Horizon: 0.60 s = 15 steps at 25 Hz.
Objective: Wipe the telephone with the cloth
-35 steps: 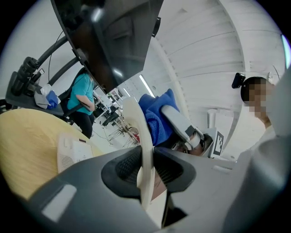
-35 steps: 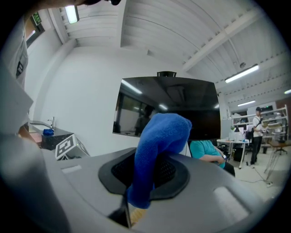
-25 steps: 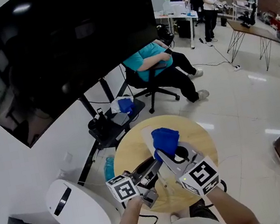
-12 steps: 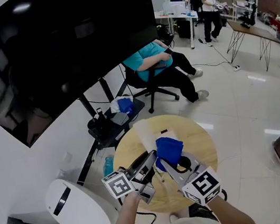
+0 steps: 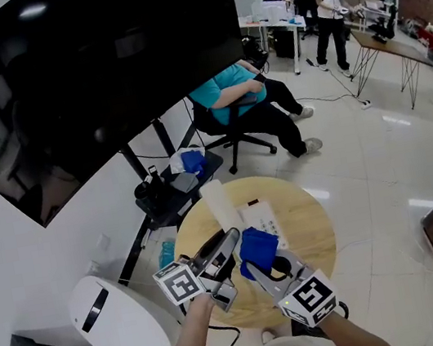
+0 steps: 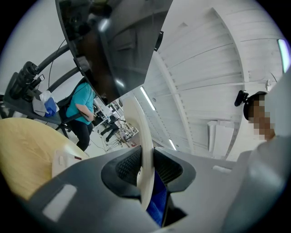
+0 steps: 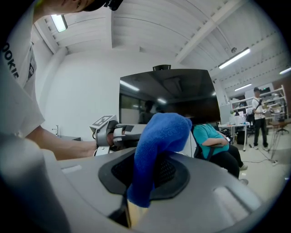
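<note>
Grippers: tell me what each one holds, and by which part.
Left gripper clamps the white handset near its lower end. Right gripper clamps the blue cloth by its lower part, the rest bunched above the jaws.

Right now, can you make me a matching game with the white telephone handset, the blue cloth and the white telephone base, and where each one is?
1. white plastic telephone handset
2. soft blue cloth
3. flat white telephone base

A. lying on the round wooden table
B. pinched in the left gripper
C. pinched in the right gripper

Pairs: 1-B, 2-C, 3-A
</note>
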Tool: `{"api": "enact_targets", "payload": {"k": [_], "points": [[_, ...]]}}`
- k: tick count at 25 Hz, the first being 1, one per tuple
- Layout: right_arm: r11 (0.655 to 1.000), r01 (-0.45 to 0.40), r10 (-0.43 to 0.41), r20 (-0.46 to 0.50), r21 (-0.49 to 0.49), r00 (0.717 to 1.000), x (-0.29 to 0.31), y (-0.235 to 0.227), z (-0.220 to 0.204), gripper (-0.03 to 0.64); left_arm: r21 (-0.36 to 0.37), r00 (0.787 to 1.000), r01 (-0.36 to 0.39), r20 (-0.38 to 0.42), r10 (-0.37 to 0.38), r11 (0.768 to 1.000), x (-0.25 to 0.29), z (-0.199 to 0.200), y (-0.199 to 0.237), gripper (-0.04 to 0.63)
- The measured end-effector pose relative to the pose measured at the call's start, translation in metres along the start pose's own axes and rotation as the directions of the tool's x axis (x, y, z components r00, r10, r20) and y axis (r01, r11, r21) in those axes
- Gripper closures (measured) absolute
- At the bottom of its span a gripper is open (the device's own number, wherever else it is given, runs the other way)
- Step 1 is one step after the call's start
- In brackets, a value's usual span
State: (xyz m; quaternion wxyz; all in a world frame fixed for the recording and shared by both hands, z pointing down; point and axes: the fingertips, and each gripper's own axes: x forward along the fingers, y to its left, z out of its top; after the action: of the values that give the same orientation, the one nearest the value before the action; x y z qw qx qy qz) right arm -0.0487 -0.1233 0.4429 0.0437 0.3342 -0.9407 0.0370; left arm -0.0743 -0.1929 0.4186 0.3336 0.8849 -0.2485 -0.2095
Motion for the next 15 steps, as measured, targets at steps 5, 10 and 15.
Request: {"api": "enact_targets", "payload": {"k": [5, 10, 15], "points": [[0.999, 0.034, -0.034, 0.030, -0.006, 0.999, -0.009, -0.007, 0.007, 0.555, -0.001, 1.000, -0.006, 0.003, 0.006, 1.000, -0.005, 0.001, 0.002, 0.514], [0.991, 0.132, -0.134, 0.036, 0.034, 0.990, -0.020, -0.036, 0.002, 0.555, -0.013, 1.000, -0.006, 0.029, 0.007, 1.000, -0.015, 0.011, 0.007, 0.514], [0.984, 0.156, -0.159, 0.019, 0.086, 0.987, -0.016, -0.050, -0.007, 0.555, -0.018, 1.000, 0.021, 0.020, -0.021, 1.000, -0.011, 0.007, 0.001, 0.514]]}}
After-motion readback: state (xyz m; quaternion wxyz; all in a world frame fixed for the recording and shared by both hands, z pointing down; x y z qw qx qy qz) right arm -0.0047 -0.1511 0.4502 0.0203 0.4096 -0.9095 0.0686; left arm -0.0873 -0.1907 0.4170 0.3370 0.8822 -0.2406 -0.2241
